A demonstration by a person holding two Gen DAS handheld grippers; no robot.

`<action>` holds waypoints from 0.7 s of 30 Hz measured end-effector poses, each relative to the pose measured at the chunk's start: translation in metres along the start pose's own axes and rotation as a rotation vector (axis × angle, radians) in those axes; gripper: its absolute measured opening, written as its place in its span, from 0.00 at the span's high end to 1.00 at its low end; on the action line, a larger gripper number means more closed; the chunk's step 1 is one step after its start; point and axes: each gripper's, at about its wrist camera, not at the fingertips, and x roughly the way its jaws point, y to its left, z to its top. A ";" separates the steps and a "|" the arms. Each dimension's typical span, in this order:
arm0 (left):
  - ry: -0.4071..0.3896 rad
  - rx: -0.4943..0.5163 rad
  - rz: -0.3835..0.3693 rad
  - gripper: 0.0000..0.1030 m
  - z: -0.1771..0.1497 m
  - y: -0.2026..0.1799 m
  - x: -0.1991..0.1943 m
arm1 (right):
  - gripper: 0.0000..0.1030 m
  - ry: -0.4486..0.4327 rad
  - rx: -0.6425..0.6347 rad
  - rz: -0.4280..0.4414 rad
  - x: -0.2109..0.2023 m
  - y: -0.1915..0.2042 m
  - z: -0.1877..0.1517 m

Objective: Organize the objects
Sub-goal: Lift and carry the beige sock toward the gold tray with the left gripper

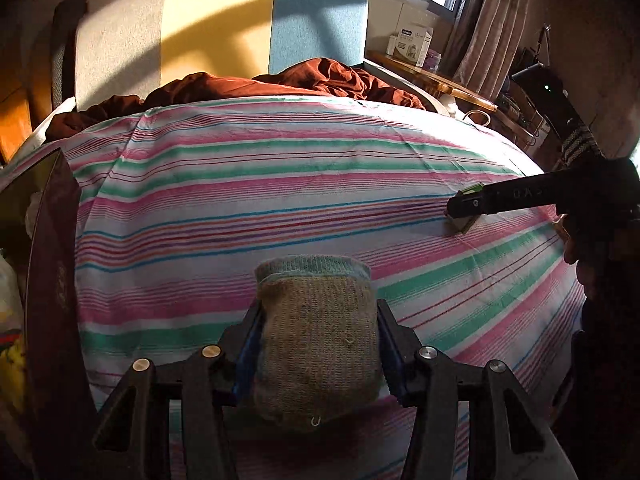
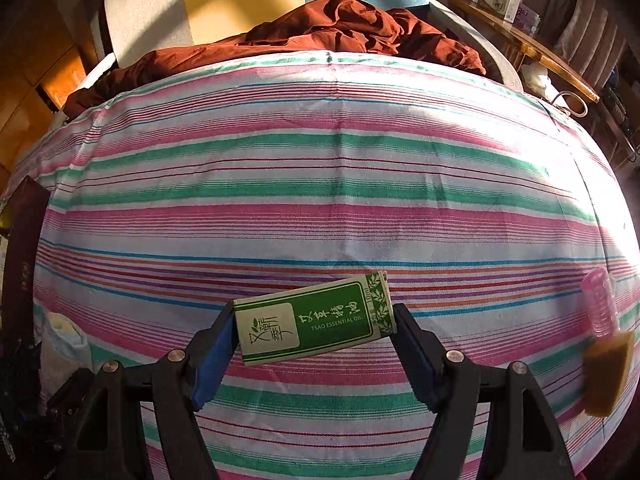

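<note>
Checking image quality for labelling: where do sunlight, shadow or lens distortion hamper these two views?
Left wrist view: the striped sheet bulges from fisheye, a curved shadow crosses the headboard, the corners are dark. Right wrist view: sun washes out the sheet's right edge; the green box stays sharp and readable.

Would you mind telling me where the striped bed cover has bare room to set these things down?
The widest free patch is the middle of the striped cover, between the brown bedding and the green box. It is tighter at the right edge, by the pink item and sponge.
</note>
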 end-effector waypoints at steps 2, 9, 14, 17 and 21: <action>-0.007 -0.008 -0.002 0.49 -0.014 0.005 -0.012 | 0.27 0.006 -0.068 0.044 0.003 0.016 -0.001; -0.076 0.072 0.036 0.47 -0.037 -0.001 -0.016 | 0.27 0.015 -0.152 0.032 0.009 0.039 -0.009; -0.092 0.098 0.049 0.47 -0.040 -0.001 -0.015 | 0.27 0.024 -0.168 -0.017 0.013 0.043 -0.013; -0.098 0.105 0.054 0.47 -0.041 -0.002 -0.015 | 0.28 0.021 -0.169 -0.019 0.009 0.040 -0.017; -0.102 0.100 0.048 0.47 -0.042 -0.001 -0.015 | 0.28 0.021 -0.170 -0.020 0.009 0.041 -0.017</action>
